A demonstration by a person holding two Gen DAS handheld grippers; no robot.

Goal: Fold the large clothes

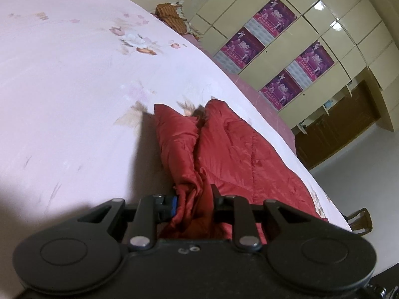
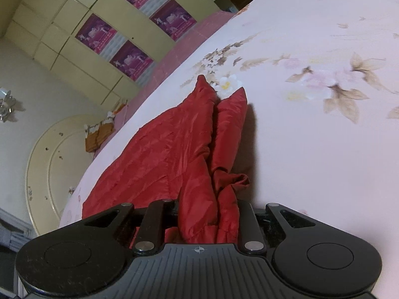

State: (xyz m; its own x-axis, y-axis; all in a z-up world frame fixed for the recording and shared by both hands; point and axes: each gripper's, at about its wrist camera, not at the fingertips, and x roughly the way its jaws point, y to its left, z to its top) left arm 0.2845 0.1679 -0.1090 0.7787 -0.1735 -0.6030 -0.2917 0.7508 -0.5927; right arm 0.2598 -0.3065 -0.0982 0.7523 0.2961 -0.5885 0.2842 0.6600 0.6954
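**Both claws pinching the red garment on the bed**

We note the surroundings first: a pale pink floral bedsheet (image 1: 62, 79) covers the bed, with a darker pink edge beyond it. Behind stands a cream wardrobe (image 1: 286, 7) carrying four purple posters (image 1: 276, 16). A cream rounded headboard (image 2: 49, 154) shows in the right wrist view, with orange-brown woven items (image 2: 97, 134) near it. Nothing lies between the claws and the cloth.

The red padded garment (image 1: 224, 154) lies on the sheet near the bed's edge, bunched into two ridges running away from us.

We see the left claw (image 1: 193, 201) angled downward, pressed together on a gathered fold of red fabric. The right claw (image 2: 209, 214) is likewise tilted down, pinching a doubled fold of the same garment.

The fingertips of both claws are buried in fabric. The garment's near end is cut off by the claw bodies, so we cannot tell which part is held.
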